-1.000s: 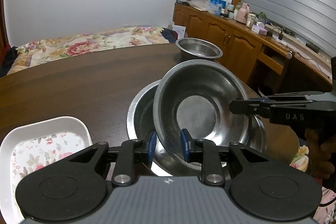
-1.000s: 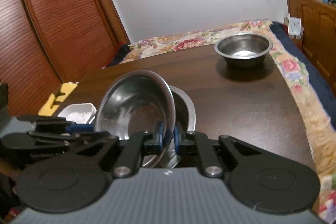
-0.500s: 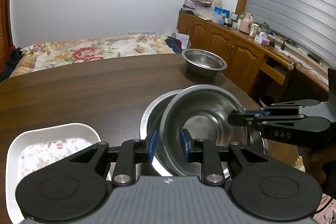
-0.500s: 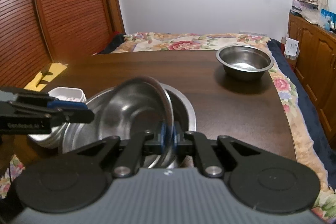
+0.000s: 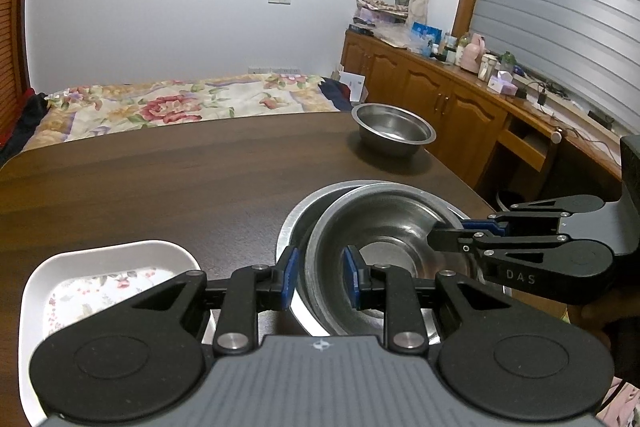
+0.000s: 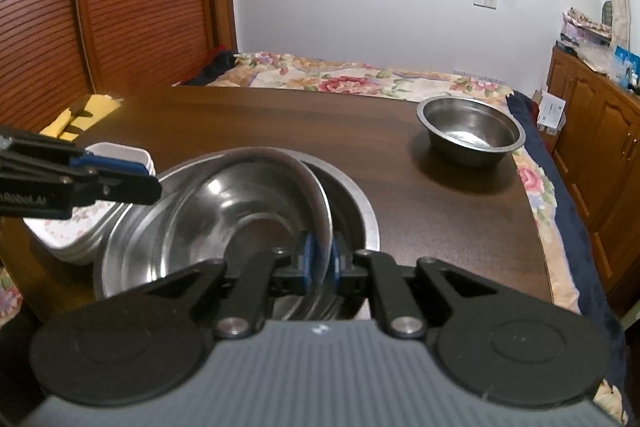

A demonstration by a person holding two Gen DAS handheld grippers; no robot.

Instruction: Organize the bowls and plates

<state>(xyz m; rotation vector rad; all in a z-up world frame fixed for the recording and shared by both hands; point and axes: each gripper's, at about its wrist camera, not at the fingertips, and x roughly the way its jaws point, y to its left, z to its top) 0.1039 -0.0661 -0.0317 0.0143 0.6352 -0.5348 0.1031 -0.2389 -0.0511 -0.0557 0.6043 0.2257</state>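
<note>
- The right hand-held gripper (image 6: 320, 259) is clamped on the near rim of a steel bowl (image 6: 248, 203), its blue pads pinching the thin edge from both sides.
- In the left wrist view the same bowl (image 5: 384, 227) sits inside a larger steel bowl (image 5: 296, 223), tilted, with its left side raised above the larger bowl's rim.
- The left hand-held gripper (image 5: 318, 277) has its blue pads on either side of that bowl's left rim; there is a visible gap between the pads and the metal, so it is released, not gripping.
- From the right wrist view, the left hand-held gripper (image 6: 148, 183) reaches in from the left edge, its tips over the rim of the larger steel bowl (image 6: 360, 211).
- From the left wrist view, the right hand-held gripper (image 5: 436, 237) comes in from the right, its tips over the inner bowl's right side, and part of a person's hand (image 5: 600, 315) shows behind it.
- A white dish (image 5: 108, 259) with a floral bottom lies on the bench (image 5: 160, 183) just left of the nested bowls; in the right wrist view the white dish (image 6: 80, 227) looks like a stack of several.
- A third, smaller steel bowl (image 5: 394, 129) stands alone near the far right edge of the dark wooden bench, well apart from the others.
- Beyond the bench lies a bed (image 5: 180, 103) with a flowered cover, and wooden cabinets (image 5: 440, 107) run along the right wall.
</note>
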